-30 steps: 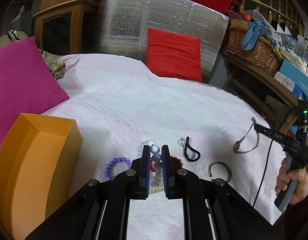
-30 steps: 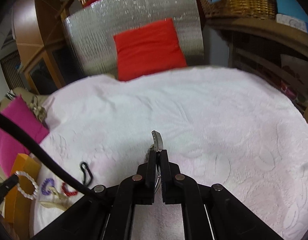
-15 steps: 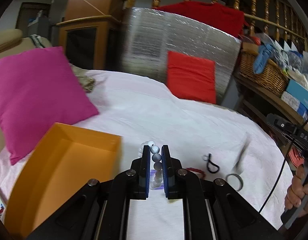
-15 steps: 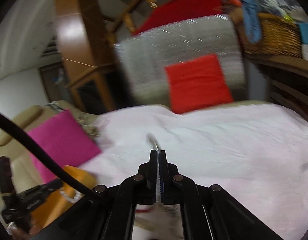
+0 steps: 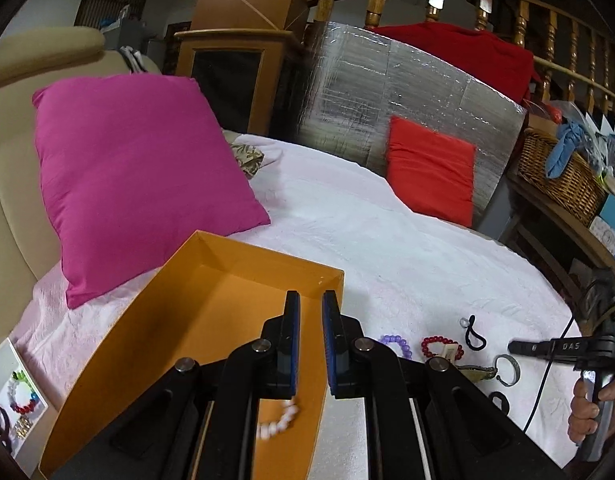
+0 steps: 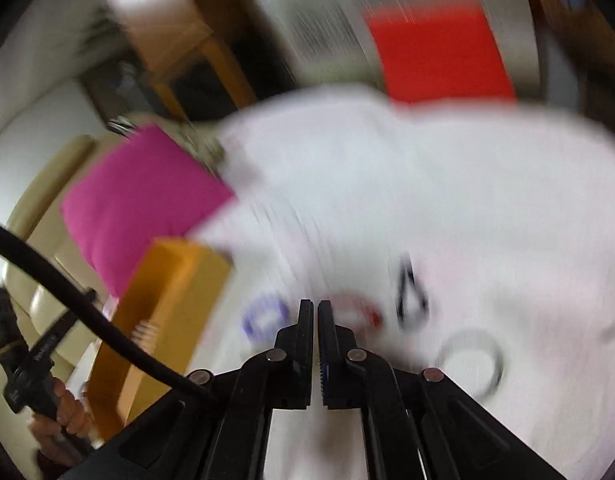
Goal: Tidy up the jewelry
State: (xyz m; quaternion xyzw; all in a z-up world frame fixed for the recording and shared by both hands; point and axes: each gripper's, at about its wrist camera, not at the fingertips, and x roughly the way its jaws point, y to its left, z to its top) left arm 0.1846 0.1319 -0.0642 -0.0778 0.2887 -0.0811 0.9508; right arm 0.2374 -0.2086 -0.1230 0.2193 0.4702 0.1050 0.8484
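Left tongs apart and empty, poised over the orange box at lower left of the left wrist view. White bead bracelet already inside the box, low in frame, below and slightly left of the tips, partly hidden by the tongs' arms.

Remaining jewelry on the white bed, lower right of that frame, well right of the box: purple bead bracelet, red bead bracelet, black cord loop, metal bangle, strung roughly in a left-to-right row. Purple bracelet closest to the box.

Right tongs nearly together, nothing visible between them, though heavy blur there. Blurred red bracelet just right of the tips, purple one just left. Probably the nearer hand for the next pickup.
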